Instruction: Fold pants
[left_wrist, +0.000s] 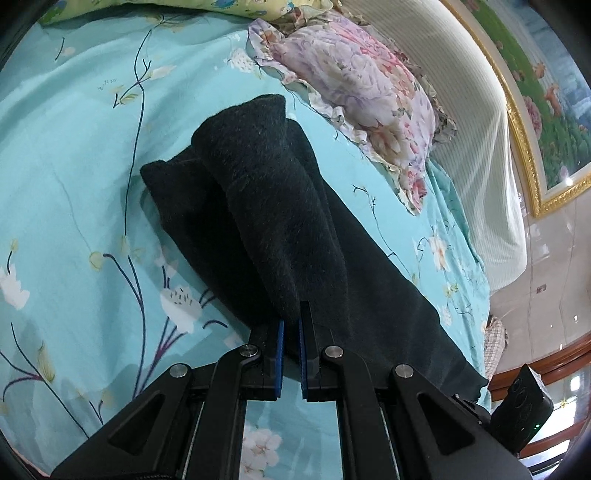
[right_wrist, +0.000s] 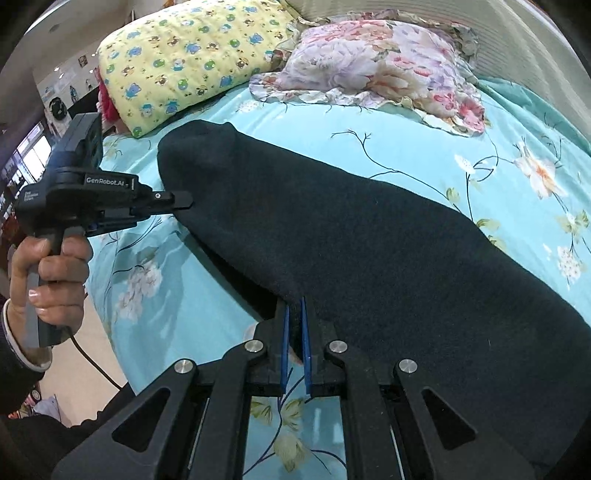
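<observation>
Dark fuzzy pants (left_wrist: 280, 221) lie across a turquoise floral bedsheet (left_wrist: 74, 184). My left gripper (left_wrist: 290, 317) is shut on an edge of the pants and lifts a fold of the cloth over the rest. In the right wrist view the pants (right_wrist: 369, 240) stretch across the bed, and my right gripper (right_wrist: 294, 314) is shut on their near edge. The left gripper (right_wrist: 181, 203) also shows there at the left, held by a hand and pinching the far end of the pants.
A floral pillow (left_wrist: 362, 96) lies beyond the pants by the white headboard (left_wrist: 461, 110). A yellow cartoon pillow (right_wrist: 192, 55) sits at the bed's far left. The bed edge and floor (right_wrist: 85, 350) are at lower left in the right wrist view.
</observation>
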